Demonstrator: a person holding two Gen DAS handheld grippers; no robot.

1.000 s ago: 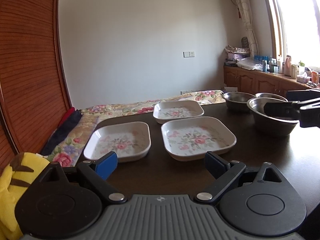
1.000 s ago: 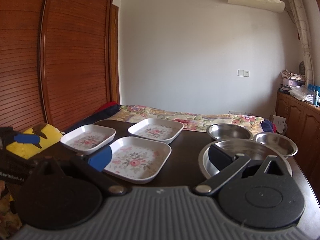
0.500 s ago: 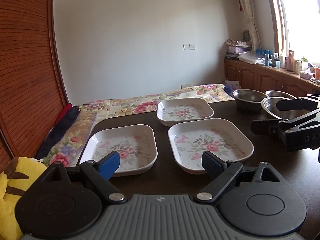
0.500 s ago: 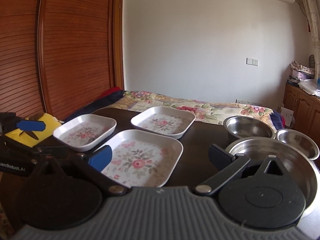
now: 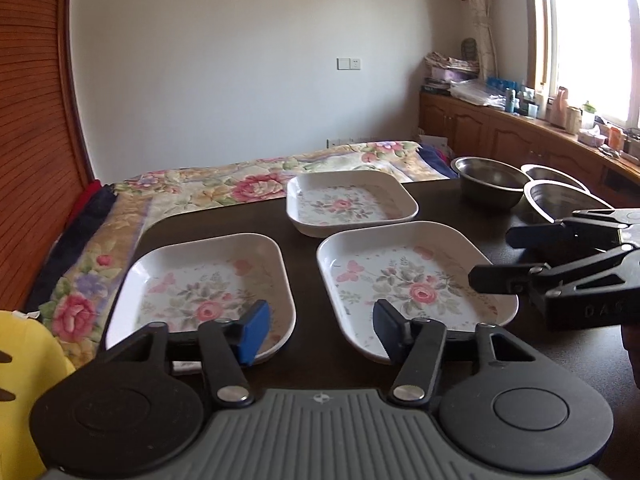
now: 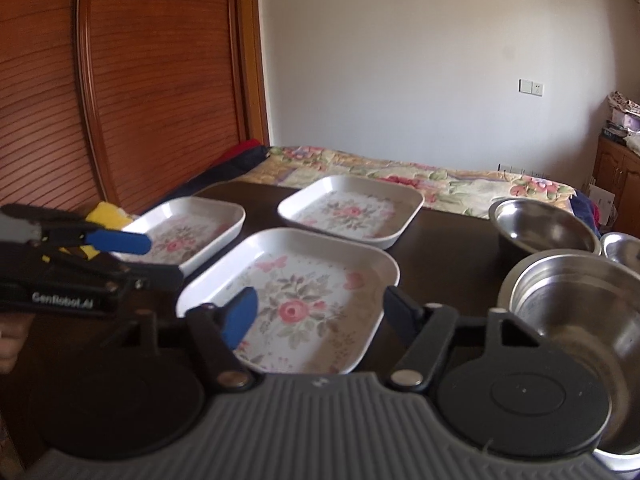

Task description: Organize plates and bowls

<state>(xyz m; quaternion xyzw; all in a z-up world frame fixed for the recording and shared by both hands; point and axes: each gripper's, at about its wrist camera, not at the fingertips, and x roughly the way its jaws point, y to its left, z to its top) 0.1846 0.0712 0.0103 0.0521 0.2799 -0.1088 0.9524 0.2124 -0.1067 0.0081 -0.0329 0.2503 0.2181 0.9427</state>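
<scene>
We hold the left hand-held gripper [image 5: 318, 328] low over the near edge of the dark worktop [image 5: 304, 248], its two fingers spread wide with nothing between them. Its blue pad sits over the near corner of the left plate [image 5: 200, 288], the dark one over the near edge of the right plate [image 5: 408, 280]. These two flowered, rounded-square plates lie flat side by side, apart, their long sides running away from us. A third plate [image 5: 350, 202] lies flat behind them, its long side running across, near the worktop's far edge by the flowered bedspread [image 5: 256, 184].

We hold the right hand-held gripper [image 6: 318, 310] over the near right plate [image 6: 296, 296], likewise wide open and empty. To its right stand three steel bowls, upright with mouths up: the big bowl [image 6: 560, 300] nearest, a middle bowl [image 6: 544, 232] behind it, and a small bowl [image 6: 622, 246] at the far right, close together; we cannot tell whether they touch.
</scene>
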